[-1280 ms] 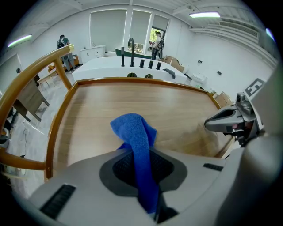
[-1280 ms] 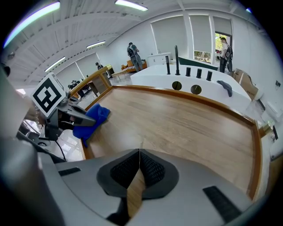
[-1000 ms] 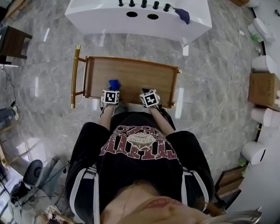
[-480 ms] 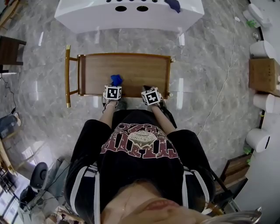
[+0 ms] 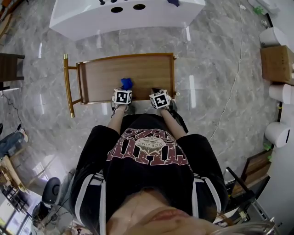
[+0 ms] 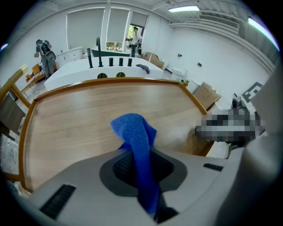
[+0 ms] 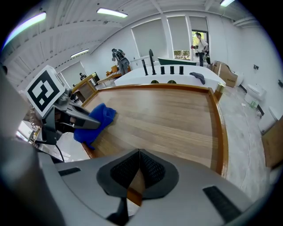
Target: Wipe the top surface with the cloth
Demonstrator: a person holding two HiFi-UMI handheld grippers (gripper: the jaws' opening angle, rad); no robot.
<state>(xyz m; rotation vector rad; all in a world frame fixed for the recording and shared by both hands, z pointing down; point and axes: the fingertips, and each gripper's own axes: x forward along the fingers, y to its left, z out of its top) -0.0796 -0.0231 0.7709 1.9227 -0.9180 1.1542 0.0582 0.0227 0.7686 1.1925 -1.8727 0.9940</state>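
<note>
The left gripper (image 6: 142,164) is clenching the blue cloth (image 6: 134,132) with its loose end forward over the cart top's (image 5: 138,73) near edge, evidently for wiping, while the right gripper (image 7: 138,171), jaws together and empty, is hovering towards the near right corner.

Showroom-like hall: white basin counter (image 5: 82,23), black taps (image 6: 111,62), marble floor (image 5: 216,69), strip lights (image 7: 112,13).
</note>
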